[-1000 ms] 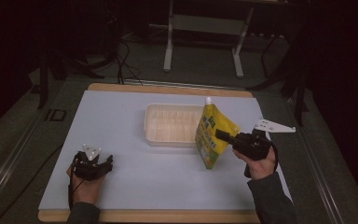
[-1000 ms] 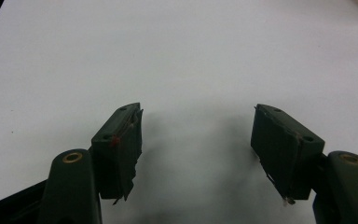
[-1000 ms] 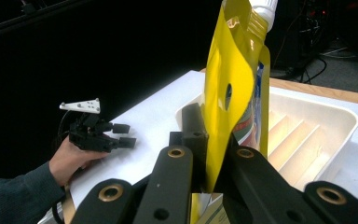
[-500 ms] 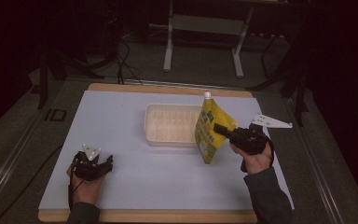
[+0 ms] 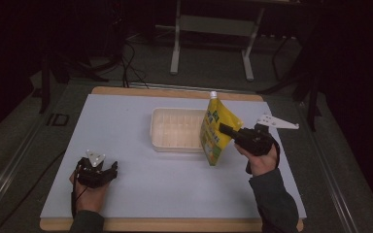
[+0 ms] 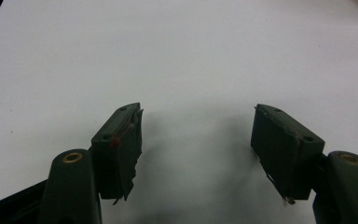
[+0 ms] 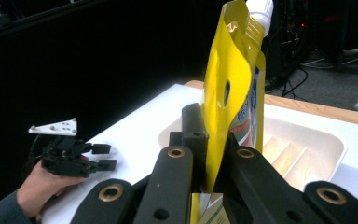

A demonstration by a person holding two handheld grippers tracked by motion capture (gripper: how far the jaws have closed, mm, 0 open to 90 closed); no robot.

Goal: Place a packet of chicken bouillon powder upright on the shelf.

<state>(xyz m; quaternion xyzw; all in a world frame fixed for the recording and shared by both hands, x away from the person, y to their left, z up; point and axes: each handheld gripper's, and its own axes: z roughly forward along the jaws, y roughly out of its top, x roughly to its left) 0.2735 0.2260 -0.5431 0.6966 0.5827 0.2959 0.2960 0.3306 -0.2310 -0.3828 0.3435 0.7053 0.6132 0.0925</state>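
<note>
I noted the pouch (image 5: 217, 127), clamped in my right gripper (image 5: 225, 129), had shifted slightly farther, toward the tray (image 5: 175, 127). Placement looked near. Left gripper (image 5: 108, 171) rested, jaws apart, empty.

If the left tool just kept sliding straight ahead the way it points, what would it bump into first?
Probably nothing soon: the left tool, jaws open, faces bare white table. The tray sits further on and to the right in the high view, likely off its line, though depth is unclear.

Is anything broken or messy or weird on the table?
Nothing is spilled. The yellow pouch hangs tilted beside the white tray, pinched in the right gripper, its white cap on. One odd thing: the left gripper has frayed, peeling pads; its jaws stand open over the bare table.
</note>
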